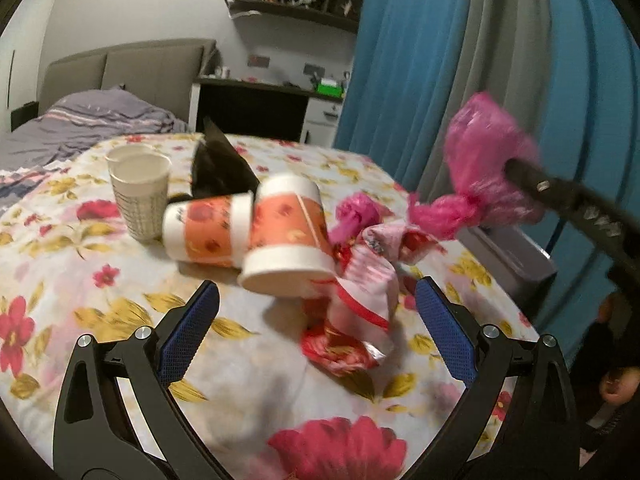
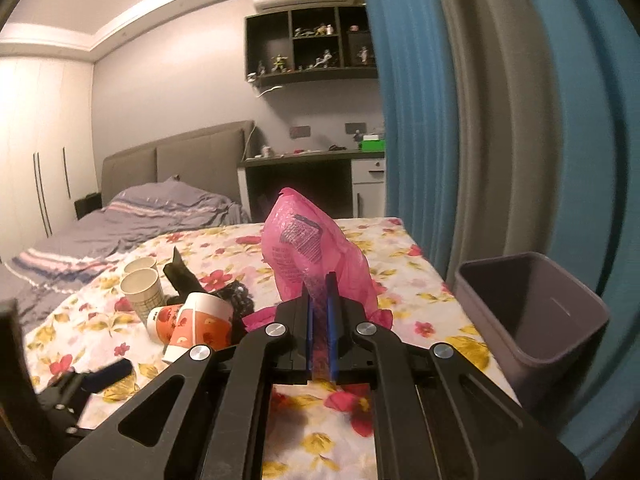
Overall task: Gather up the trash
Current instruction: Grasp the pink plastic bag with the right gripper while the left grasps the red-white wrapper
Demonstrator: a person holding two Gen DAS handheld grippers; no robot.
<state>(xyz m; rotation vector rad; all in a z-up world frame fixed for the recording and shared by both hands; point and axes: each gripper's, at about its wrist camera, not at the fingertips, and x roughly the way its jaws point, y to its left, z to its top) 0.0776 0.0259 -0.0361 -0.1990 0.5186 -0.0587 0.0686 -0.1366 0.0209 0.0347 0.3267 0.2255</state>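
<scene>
My right gripper (image 2: 320, 304) is shut on a pink plastic bag (image 2: 308, 248), holding it above the flowered table (image 2: 400, 248). In the left wrist view the same bag (image 1: 488, 168) hangs at the upper right on the right gripper (image 1: 516, 168). My left gripper (image 1: 318, 320) is open low over the table. A crumpled red and white wrapper (image 1: 352, 320) lies between its blue pads without touching them. Just beyond it, two orange paper cups (image 1: 256, 236) lie on their sides. Two white cups (image 1: 140, 196) stand upright at the left.
A grey bin (image 2: 532, 320) stands at the table's right edge beside the blue curtain (image 2: 520, 120). A black crumpled thing (image 1: 220, 168) lies behind the cups. Another pink scrap (image 1: 356, 212) lies near the wrapper. A bed (image 2: 140, 220) and a desk (image 2: 312, 160) are behind.
</scene>
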